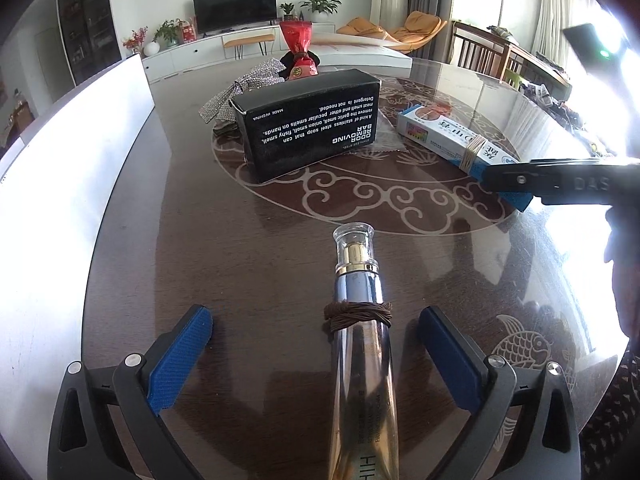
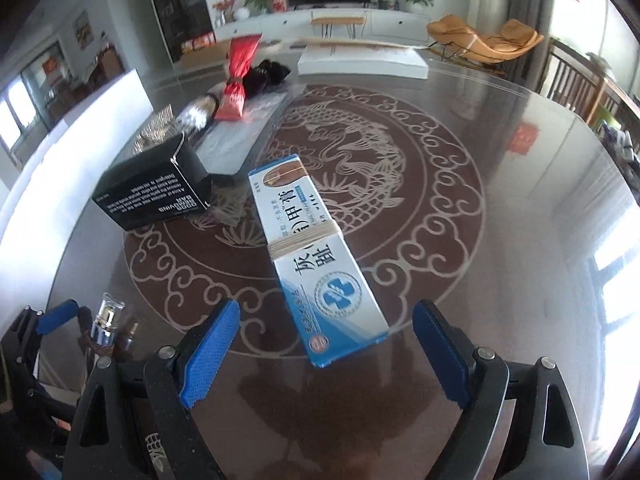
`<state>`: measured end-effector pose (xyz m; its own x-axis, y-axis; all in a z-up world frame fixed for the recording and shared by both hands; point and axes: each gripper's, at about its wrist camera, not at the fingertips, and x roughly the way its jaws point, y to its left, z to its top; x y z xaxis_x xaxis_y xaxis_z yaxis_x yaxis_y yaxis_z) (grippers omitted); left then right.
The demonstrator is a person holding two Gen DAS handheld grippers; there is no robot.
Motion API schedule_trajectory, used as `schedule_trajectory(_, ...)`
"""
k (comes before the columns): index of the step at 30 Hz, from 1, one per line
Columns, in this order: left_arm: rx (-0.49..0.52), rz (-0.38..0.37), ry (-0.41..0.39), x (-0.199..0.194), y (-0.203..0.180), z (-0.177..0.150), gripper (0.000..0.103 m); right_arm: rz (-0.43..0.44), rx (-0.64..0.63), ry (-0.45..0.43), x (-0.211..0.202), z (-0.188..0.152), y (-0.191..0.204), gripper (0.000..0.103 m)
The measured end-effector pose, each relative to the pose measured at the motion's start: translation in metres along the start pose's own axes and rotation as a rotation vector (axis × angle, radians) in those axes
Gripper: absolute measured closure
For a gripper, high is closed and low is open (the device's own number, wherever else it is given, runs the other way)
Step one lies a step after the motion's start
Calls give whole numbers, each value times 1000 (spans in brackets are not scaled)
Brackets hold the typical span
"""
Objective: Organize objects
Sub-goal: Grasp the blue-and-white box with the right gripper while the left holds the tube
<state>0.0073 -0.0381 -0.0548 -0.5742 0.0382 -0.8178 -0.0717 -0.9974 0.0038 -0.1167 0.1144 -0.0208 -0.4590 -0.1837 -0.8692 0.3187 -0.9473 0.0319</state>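
A slim gold-and-silver bottle (image 1: 360,320) with a clear cap and a brown cord around it stretches away between the fingers of my left gripper (image 1: 316,320). That gripper is open, its blue pads well clear of the bottle on both sides. A blue-and-white carton (image 2: 316,256) bound with pale string lies on the glass table (image 2: 500,200). Its near end sits between the fingers of my open right gripper (image 2: 326,312), untouched. A black "odor removing bar" box (image 1: 308,124) stands behind the bottle. The left wrist view shows the right gripper's finger (image 1: 520,179) over the carton (image 1: 440,136).
A red foil packet (image 2: 238,80), a black pouch (image 2: 264,74), a glittery silver item (image 1: 236,88) and a clear plastic bag (image 2: 240,136) lie at the table's far side. A white board (image 1: 80,120) lines the left edge. A flat white box (image 2: 360,60) sits at the back.
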Motion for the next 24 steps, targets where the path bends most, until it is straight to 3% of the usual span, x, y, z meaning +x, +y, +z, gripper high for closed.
schedule_trajectory(3, 0, 0, 0, 0, 0, 0, 0, -37, -37, 85, 27, 15, 8, 14)
schedule_trajectory(6, 0, 0, 0, 0, 0, 0, 0, -35, 2, 73, 31, 22, 6, 15)
schedule_trajectory(9, 0, 0, -1, 0, 0, 0, 0, -2, 1, 42, 21, 19, 12, 43)
schedule_trajectory(10, -1, 1, -1, 0, 0, 0, 0, 1, -8, 36, 18, 16, 16, 58)
schedule_trajectory(11, -1, 1, -1, 0, 0, 0, 0, -1, -16, 31, 15, 11, 19, 61)
schedule_trajectory(21, -1, 1, -1, 1, 0, 0, 0, -53, 89, -107, -25, -72, 34, 59)
schedule_trajectory(22, -1, 1, -1, 1, 0, 0, 0, -45, 107, -111, -27, -75, 32, 53)
schedule_trajectory(23, 0, 0, -1, 1, 1, 0, 0, -38, 124, -109, -27, -76, 29, 37)
schedule_trajectory(24, 0, 0, -1, 1, 1, 0, 0, -37, 142, -105, -27, -78, 26, 29)
